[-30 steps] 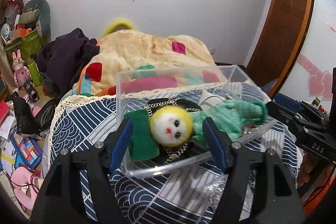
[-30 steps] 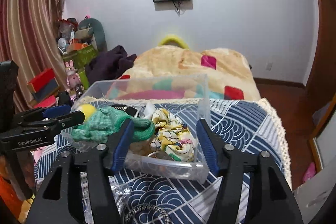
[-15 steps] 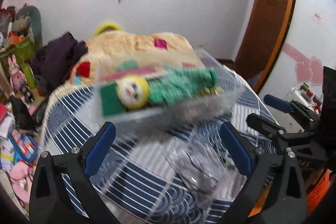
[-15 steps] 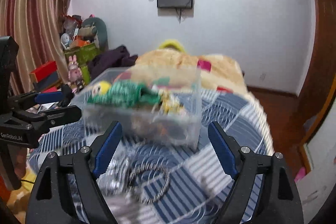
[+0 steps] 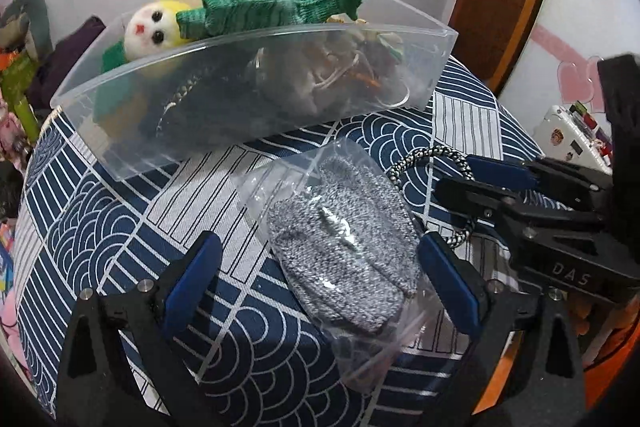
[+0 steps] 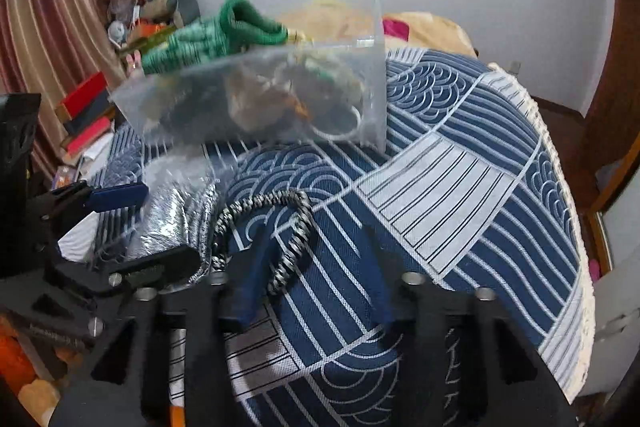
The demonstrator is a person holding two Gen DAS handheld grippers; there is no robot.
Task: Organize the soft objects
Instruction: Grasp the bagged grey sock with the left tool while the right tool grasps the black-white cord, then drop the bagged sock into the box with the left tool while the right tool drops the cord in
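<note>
Both grippers, left gripper (image 5: 318, 277) and right gripper (image 6: 316, 275), gape empty; far clear bin (image 5: 280, 99) holds green glove (image 5: 280, 1), doll (image 5: 150, 31); near bag (image 5: 340, 251) holds grey knit.

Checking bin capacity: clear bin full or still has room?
Full. Clear bin is packed, and the green knit glove and yellow-haired doll sit above its rim.
</note>
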